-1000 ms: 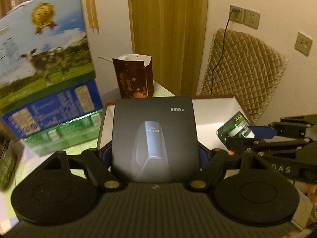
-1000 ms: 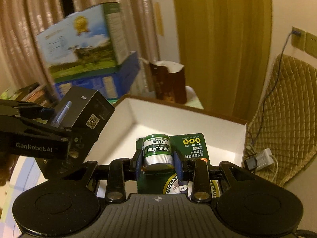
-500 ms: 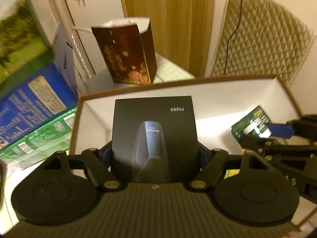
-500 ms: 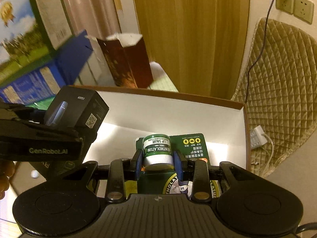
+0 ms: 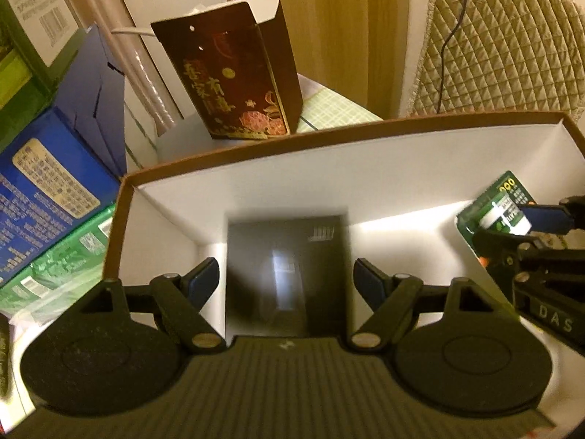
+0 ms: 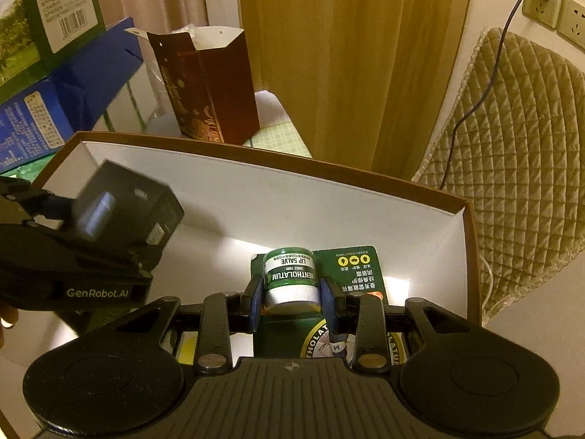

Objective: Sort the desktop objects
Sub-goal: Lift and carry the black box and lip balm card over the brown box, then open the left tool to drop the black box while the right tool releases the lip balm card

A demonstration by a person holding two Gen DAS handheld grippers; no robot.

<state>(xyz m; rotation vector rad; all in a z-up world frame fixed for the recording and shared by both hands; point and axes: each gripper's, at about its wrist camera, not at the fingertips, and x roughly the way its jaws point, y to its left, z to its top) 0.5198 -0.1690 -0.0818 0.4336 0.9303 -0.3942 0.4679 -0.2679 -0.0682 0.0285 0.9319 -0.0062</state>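
A black product box [image 5: 287, 274] lies blurred between my left gripper's [image 5: 286, 278] spread fingers, which stand apart from its sides, inside the white open-top box [image 5: 256, 175]. In the right wrist view the black box [image 6: 124, 212] sits just off the left gripper's tip over the white box [image 6: 329, 197]. My right gripper [image 6: 291, 298] is shut on a green Mentholatum lip salve jar [image 6: 290, 274] on its green card [image 6: 360, 274], low inside the white box. The jar also shows in the left wrist view [image 5: 506, 214].
A dark red paper bag [image 5: 234, 73] stands behind the white box. Blue and green cartons [image 5: 47, 190] are stacked to the left. A quilted cushion [image 6: 519, 153] leans on the wall at right, with a cable and wall sockets [image 6: 548, 3].
My left gripper has opened and let go of the black box, which now drops away into the white box. Both grippers have moved forward and down over the box. The right still holds the jar.
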